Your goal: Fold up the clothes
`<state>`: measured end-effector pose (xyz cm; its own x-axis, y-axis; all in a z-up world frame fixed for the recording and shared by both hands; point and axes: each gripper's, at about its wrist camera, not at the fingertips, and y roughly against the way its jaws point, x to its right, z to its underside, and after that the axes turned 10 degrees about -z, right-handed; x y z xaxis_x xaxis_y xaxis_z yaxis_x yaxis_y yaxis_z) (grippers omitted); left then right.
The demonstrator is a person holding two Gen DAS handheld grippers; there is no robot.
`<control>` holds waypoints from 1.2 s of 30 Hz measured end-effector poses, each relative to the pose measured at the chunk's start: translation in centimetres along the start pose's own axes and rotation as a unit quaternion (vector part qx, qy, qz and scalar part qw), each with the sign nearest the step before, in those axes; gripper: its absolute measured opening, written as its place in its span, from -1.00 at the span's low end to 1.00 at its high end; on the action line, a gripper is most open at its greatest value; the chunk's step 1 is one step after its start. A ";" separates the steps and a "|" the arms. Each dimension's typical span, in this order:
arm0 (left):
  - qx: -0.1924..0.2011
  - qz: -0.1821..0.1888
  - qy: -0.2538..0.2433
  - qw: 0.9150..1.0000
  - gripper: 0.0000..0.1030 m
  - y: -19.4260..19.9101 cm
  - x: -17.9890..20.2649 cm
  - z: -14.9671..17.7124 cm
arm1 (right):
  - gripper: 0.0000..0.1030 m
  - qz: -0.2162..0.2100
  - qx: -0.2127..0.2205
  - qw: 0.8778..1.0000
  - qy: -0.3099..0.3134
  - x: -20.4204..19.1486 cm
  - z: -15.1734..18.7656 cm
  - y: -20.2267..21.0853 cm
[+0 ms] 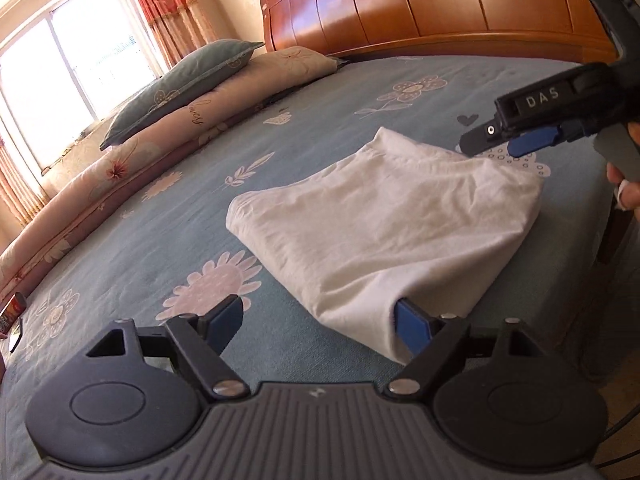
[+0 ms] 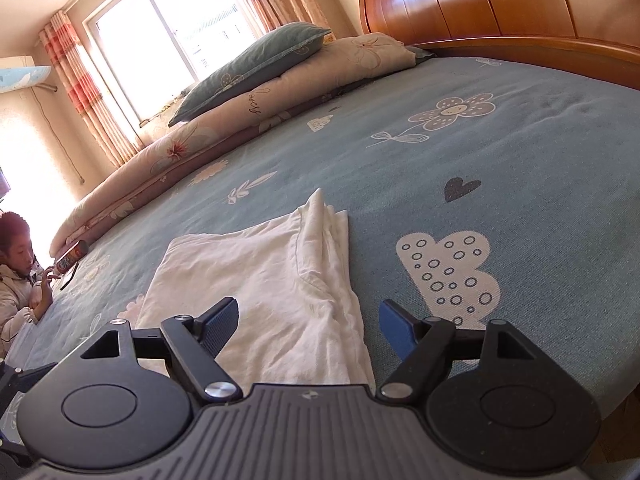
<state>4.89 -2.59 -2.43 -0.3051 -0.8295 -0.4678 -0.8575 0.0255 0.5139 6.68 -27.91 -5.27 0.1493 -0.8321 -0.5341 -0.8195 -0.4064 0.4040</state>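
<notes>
Bedroom, daylit through a wide window (image 2: 168,36) with striped curtains (image 2: 80,92) on both sides. Largest item is the bed (image 1: 168,216), covered by a blue sheet with flower and heart prints and backed by a polished wooden headboard (image 1: 420,4). Along its far edge lies a long rolled quilt (image 2: 256,112) with a blue pillow (image 2: 256,64) resting on top of it.

White garment (image 1: 384,232) lies folded into a rough rectangle on the sheet near the bed's front edge, loose layers bunched at one end.

Left tool (image 1: 320,328): released, both blue pads well apart; its right-hand pad touches or sits just under the near corner of the garment, and which cannot be told. Nothing is clamped.

Right tool (image 2: 310,324): released, jaws spread over the near end of the garment, pads clear of the cloth. In the left wrist view it hovers beside the garment's far corner, with a hand (image 1: 624,188) on its grip.

A second person (image 2: 20,276) sits at the far side of the bed beside a small can (image 2: 72,256).
</notes>
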 end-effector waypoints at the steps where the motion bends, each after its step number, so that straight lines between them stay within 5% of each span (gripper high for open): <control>1: 0.004 0.018 -0.001 1.000 0.60 -0.3 -0.2 -0.5 | 0.57 -0.005 0.001 1.000 0.002 -0.1 0.0 0.1; 6: 0.028 0.124 -0.035 0.991 0.58 0.5 -0.9 -1.7 | 0.57 0.001 0.001 1.000 0.002 0.0 -0.1 0.0; 9: 0.022 0.124 -0.060 0.990 0.58 1.4 -1.6 -1.2 | 0.57 0.005 -0.004 1.000 -0.006 0.4 -0.2 -0.2; 14: 0.022 0.125 -0.010 0.992 0.58 -0.4 -4.1 -2.4 | 0.57 -0.007 -0.006 1.000 0.009 -0.3 0.0 -0.3; 18: 0.006 0.157 0.008 0.987 0.58 -5.6 -4.1 -3.0 | 0.57 -0.009 -0.006 1.000 0.013 -0.5 0.0 -0.3; 21: -0.060 0.196 0.045 0.978 0.54 -10.0 -3.7 -1.5 | 0.57 -0.005 -0.008 1.000 0.010 -0.3 -0.1 -0.3; 24: -0.065 0.193 0.059 0.977 0.66 -10.8 -2.7 0.7 | 0.57 -0.007 -0.012 1.000 0.004 0.0 -0.1 -0.4; 27: -0.078 0.188 0.061 0.977 0.68 -9.8 -2.8 0.4 | 0.57 -0.011 -0.014 1.000 0.001 0.1 -0.2 -0.4; 33: -0.029 0.215 0.035 0.976 0.70 -4.9 -2.3 -0.2 | 0.57 -0.014 -0.010 1.000 -0.001 0.1 -0.2 -0.1; 36: -0.062 0.246 0.018 0.967 0.70 -5.2 -0.4 0.7 | 0.57 -0.014 -0.011 1.000 -0.001 0.0 -0.2 0.0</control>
<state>9.18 -2.05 -5.44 -0.6470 -0.7530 -0.1202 -0.5552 0.3572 0.7511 6.82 -28.00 -5.16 0.1709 -0.8191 -0.5475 -0.8029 -0.4379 0.4044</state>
